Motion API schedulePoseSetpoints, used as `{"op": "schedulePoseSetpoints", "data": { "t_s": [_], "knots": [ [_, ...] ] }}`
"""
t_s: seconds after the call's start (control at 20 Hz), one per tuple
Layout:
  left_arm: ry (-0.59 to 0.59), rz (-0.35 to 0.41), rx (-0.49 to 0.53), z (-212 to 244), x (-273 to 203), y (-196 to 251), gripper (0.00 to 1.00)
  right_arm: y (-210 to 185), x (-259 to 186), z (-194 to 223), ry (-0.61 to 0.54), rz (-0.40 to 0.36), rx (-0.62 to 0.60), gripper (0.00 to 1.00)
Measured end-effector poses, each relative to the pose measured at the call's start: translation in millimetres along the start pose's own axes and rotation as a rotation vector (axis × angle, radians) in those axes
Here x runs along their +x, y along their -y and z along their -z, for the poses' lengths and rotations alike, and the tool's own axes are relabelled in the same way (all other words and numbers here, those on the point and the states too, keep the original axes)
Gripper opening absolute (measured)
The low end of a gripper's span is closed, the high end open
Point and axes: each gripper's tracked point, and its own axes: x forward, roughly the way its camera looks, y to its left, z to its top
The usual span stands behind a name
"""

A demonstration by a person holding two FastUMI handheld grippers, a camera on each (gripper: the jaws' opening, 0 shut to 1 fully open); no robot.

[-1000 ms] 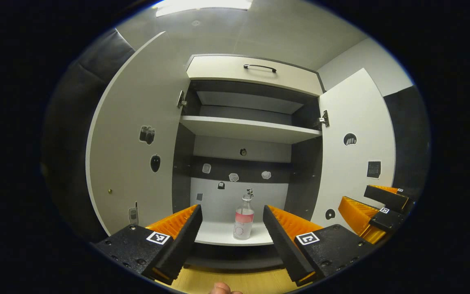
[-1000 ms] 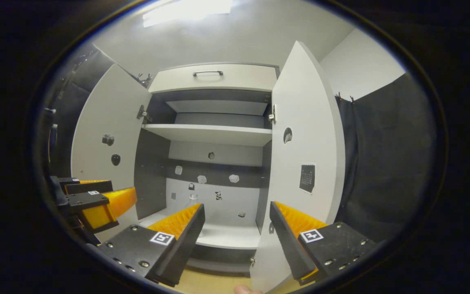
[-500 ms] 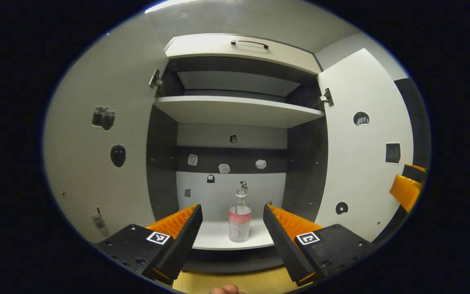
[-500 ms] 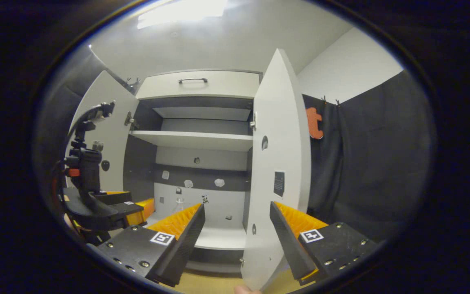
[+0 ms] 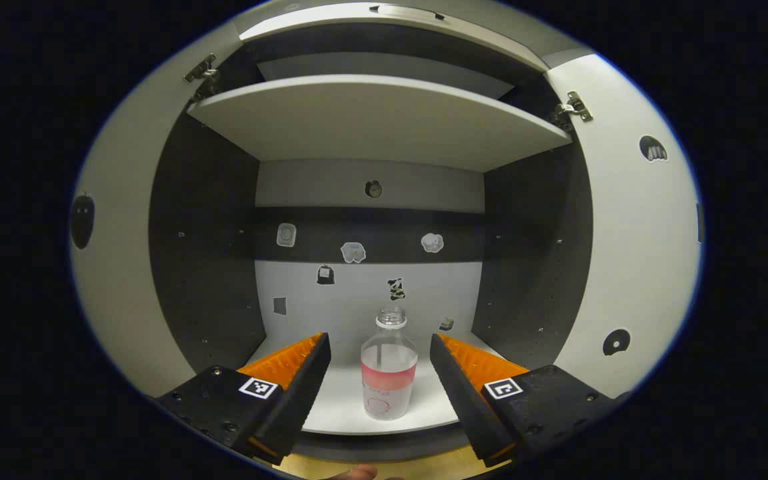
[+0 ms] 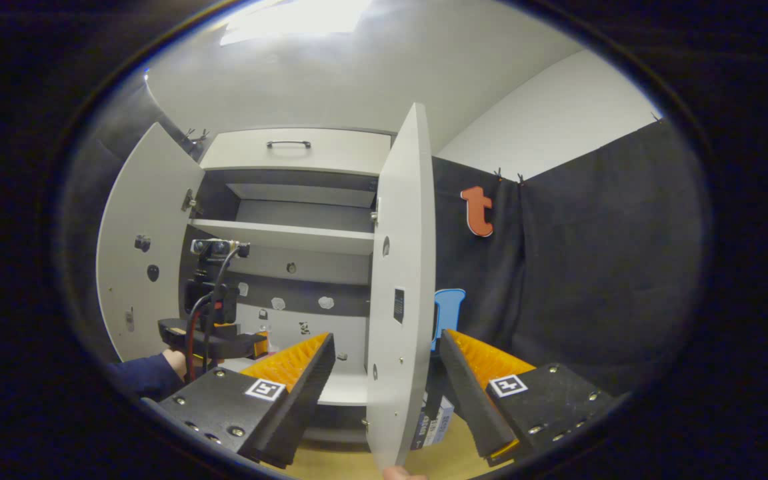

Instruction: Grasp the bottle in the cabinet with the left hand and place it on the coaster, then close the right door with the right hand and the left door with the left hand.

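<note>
The left hand-held gripper (image 5: 379,363), ridged orange fingers apart, frames a clear round bottle (image 5: 389,375) on the white shelf (image 5: 337,400).

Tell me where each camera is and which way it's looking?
Left gripper view: rides the left tool, looking straight into the cabinet at the bottle between its open fingers.
Right gripper view: rides the right tool, facing the right door edge-on between its open fingers; a sleeved hand shows.
Shared: the shelf and the left tool.
</note>
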Motion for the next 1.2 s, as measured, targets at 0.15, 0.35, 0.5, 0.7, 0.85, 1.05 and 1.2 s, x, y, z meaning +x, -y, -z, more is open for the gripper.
{"op": "schedulePoseSetpoints", "data": {
  "t_s": [0.15, 0.35, 0.5, 0.7, 0.85, 1.05, 1.2],
  "knots": [
    [-0.027, -0.005, 0.005, 9, 22, 0, 0.97, 20, -6, 4, -0.017, 0.063, -0.014, 0.95],
    [-0.074, -0.013, -0.003, 23, 42, 0, 0.97, 35, -14, 7, -0.034, 0.114, -0.032, 0.99],
    [-0.145, -0.02, -0.006, 36, 50, -3, 0.95, 38, -15, 9, -0.038, 0.123, -0.03, 0.95],
    [-0.182, -0.039, -0.013, 36, 52, -7, 0.8, 37, -16, 11, -0.04, 0.115, -0.028, 0.95],
    [-0.205, -0.021, -0.024, 37, 47, -7, 0.8, 36, -16, 10, -0.033, 0.104, -0.022, 0.93],
    [-0.206, 0.051, -0.056, 34, 17, 5, 0.8, 35, -20, 4, -0.016, 0.086, 0.0, 0.95],
    [-0.193, 0.115, -0.061, 31, -10, 14, 0.8, 33, -21, -1, -0.003, 0.066, 0.016, 0.95]
  ]
}}
